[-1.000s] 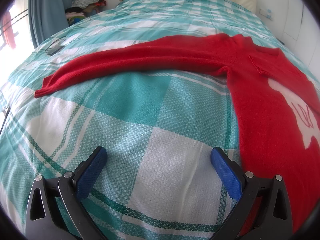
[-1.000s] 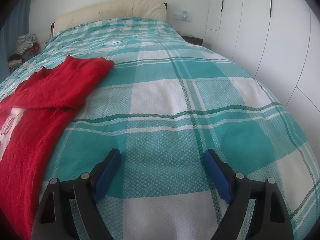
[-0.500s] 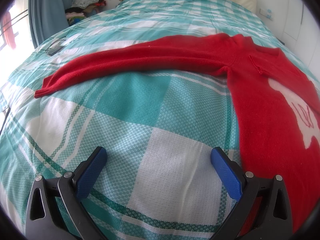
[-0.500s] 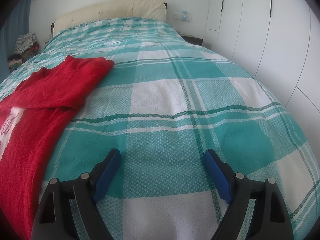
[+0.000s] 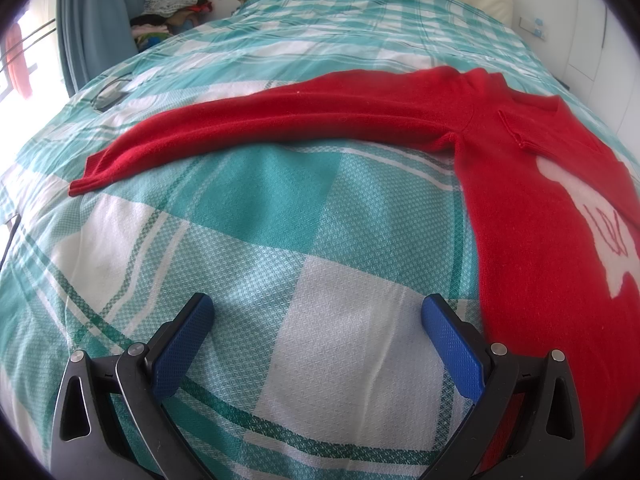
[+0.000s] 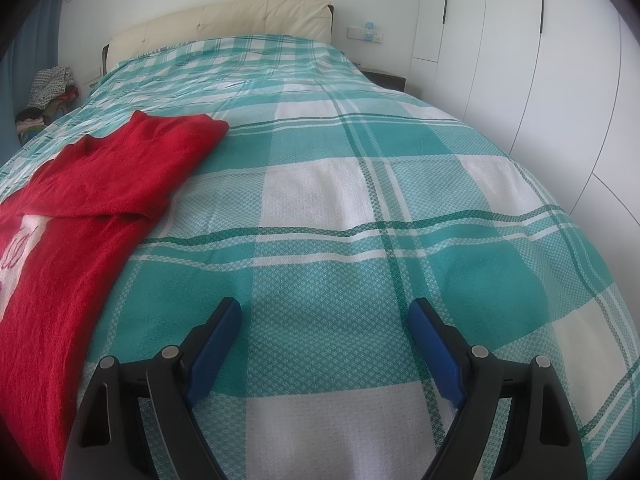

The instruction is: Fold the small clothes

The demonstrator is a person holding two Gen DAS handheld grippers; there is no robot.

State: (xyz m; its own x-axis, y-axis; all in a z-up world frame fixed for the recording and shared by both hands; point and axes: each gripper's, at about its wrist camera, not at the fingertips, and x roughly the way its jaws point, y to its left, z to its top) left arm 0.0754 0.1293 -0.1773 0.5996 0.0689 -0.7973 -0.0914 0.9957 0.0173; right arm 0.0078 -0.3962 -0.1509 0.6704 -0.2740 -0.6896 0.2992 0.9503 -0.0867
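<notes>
A red sweater [image 5: 532, 216] with a white motif lies flat on the bed. Its one sleeve [image 5: 256, 120] stretches out to the left, cuff at the far left. In the right wrist view the sweater [image 6: 68, 232] lies at the left, its other sleeve [image 6: 132, 168] folded in over the body. My left gripper [image 5: 316, 320] is open and empty over bare bedspread, just left of the sweater's side edge. My right gripper [image 6: 324, 320] is open and empty over bedspread to the right of the sweater.
The bed has a teal and white checked bedspread [image 6: 360, 200] and a cream headboard [image 6: 224, 24]. A pile of clothes [image 5: 172, 4] and a blue curtain [image 5: 92, 20] stand beside the bed on the left. White wardrobe doors [image 6: 540, 60] run along the right.
</notes>
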